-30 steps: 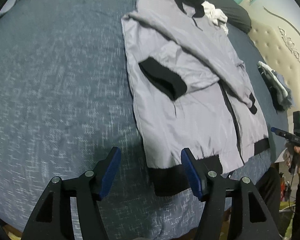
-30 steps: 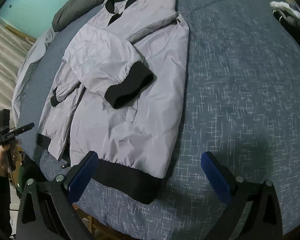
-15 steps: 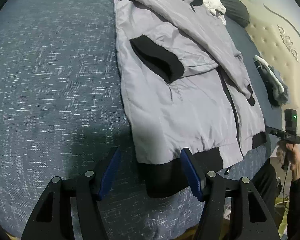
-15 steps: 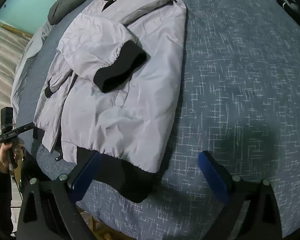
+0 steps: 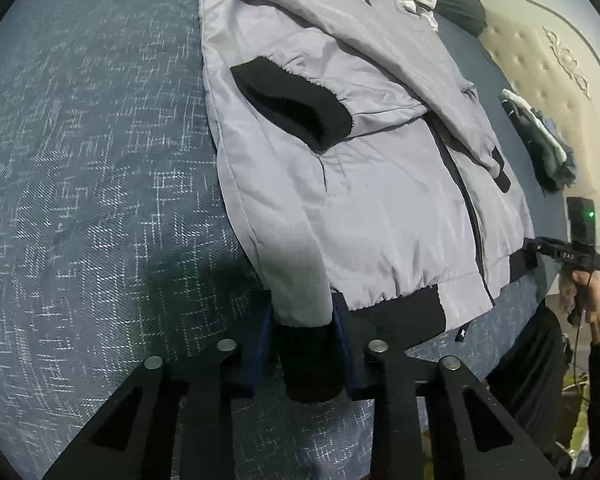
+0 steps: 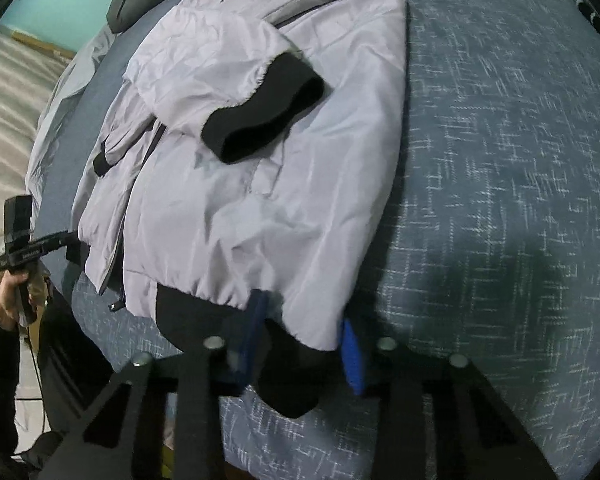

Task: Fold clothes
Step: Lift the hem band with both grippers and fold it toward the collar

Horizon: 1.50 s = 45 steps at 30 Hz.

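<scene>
At the bed's [image 5: 80, 208] near edge, your 2 grippers, left gripper [image 5: 302, 354] and right gripper [image 6: 300, 344], had just closed, each pinching 1 hem corner of the jacket [image 5: 380, 200]; its long axis ran straight away from you.

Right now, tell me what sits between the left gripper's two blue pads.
In the left wrist view, the jacket's black hem band, at its bottom corner, fills the left gripper; the jaws have just been closing onto it.
</scene>
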Tool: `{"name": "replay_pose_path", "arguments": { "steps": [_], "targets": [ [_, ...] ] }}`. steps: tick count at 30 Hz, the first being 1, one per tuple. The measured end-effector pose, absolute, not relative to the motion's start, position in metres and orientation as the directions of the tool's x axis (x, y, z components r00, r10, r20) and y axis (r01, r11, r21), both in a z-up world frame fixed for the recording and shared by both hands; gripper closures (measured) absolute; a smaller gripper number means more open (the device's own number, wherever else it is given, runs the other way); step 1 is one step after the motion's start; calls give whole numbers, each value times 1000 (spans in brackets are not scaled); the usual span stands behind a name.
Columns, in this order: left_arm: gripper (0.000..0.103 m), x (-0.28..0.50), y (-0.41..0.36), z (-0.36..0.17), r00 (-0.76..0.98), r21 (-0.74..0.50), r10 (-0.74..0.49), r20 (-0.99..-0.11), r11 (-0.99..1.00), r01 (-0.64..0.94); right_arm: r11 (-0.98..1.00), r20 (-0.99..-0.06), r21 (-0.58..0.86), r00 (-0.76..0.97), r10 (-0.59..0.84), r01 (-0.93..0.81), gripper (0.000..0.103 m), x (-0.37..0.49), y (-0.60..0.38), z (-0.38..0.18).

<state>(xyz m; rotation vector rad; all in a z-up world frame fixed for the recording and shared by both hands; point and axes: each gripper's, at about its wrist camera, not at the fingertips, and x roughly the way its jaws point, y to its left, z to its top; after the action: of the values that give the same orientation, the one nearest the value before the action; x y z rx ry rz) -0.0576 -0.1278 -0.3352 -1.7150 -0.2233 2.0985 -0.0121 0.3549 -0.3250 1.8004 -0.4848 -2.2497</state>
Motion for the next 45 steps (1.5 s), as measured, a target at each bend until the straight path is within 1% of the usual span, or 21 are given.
{"name": "replay_pose_path", "arguments": {
  "steps": [3, 5, 8, 14, 23, 36, 45],
  "targets": [
    [83, -56, -126, -328, -169, -361, 402, -900, -904, -231, -919, -892, 394, -252, -375, -28, 90, -11, 355, -317],
    [86, -56, -128, -320, -182, -361, 404, -896, -904, -230, -916, -884, 402, -269, -383, -15, 91, -8, 355, -308],
    [87, -53, -127, -307, -198, -350, 400, -895, -904, -248, -912, -872, 410, -289, -394, 6, 92, -2, 354, -293],
    [88, -40, -123, -267, -225, -326, 398, -889, -897, -298, -890, -838, 455, -319, -443, 42, 92, 15, 350, -265],
    [88, -3, -133, -227, -241, -315, 408, -881, -884, -344, -856, -787, 501, -344, -511, 125, 92, 38, 347, -233],
    [88, 39, -150, -202, -257, -331, 445, -858, -860, -388, -824, -742, 528, -360, -566, 208, 92, 68, 327, -205],
    [88, 23, -146, -190, -263, -345, 465, -846, -851, -396, -811, -728, 546, -360, -583, 211, 92, 59, 332, -198]
  ]
}}
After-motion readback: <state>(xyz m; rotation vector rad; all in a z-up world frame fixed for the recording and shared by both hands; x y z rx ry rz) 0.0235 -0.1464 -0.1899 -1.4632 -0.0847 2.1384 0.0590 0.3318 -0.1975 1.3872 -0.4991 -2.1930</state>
